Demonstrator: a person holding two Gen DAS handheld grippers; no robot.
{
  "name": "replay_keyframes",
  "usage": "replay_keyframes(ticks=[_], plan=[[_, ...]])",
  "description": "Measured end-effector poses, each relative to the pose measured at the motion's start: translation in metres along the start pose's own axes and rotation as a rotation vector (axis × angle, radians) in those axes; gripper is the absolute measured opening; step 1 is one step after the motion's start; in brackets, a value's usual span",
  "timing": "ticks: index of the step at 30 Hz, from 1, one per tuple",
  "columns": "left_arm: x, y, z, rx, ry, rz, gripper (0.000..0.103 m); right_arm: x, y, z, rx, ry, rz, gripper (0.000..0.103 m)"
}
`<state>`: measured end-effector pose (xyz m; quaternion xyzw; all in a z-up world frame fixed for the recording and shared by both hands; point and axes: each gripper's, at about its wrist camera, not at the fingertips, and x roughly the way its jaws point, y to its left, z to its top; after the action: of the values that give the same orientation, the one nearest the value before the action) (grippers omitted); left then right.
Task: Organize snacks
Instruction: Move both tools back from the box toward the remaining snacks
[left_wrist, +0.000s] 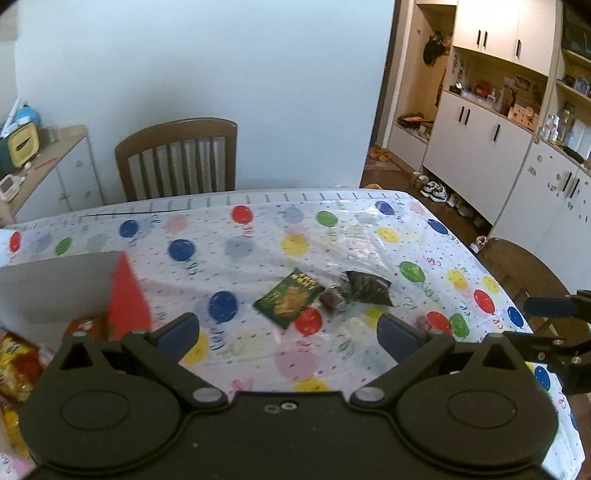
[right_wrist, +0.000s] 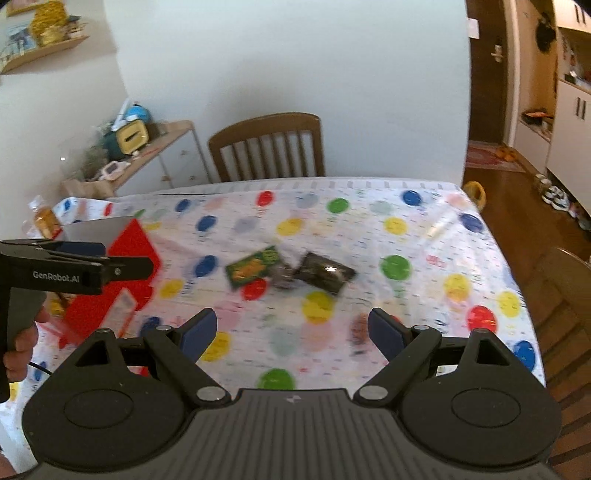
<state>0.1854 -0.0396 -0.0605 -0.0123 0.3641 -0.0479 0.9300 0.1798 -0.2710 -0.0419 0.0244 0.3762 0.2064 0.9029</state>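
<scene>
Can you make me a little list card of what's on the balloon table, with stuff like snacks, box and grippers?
table: balloon cloth
snacks left out: green packet, dark packet, small brown roll between them
fourth snack: blurred one near the right finger, cannot tell what
box: red box, open, snacks inside
left hand-held gripper: open, empty
right hand-held gripper: open, empty
chairs: one at the far side
</scene>
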Motion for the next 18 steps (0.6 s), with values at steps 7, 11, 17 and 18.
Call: replay_keyframes(ticks=[7,11,17,18], plan=[[0.034,-0.025,0.008,-0.009,0.028,0.003,0.102,0.021,-0.033,-0.004,-0.003,0.027,-0.039,0.089],[0.054,-0.034,0.011,-0.01,0.046,0.013,0.102,0.038,-0.046,-0.003,0.009,0.044,-0.045,0.089],[0.086,-0.043,0.017,-0.023,0.078,0.036,0.097,0.066,-0.055,-0.003,0.001,0.069,-0.058,0.089],[0.091,-0.044,0.017,-0.027,0.084,0.038,0.094,0.07,-0.056,-0.004,-0.002,0.074,-0.059,0.089]])
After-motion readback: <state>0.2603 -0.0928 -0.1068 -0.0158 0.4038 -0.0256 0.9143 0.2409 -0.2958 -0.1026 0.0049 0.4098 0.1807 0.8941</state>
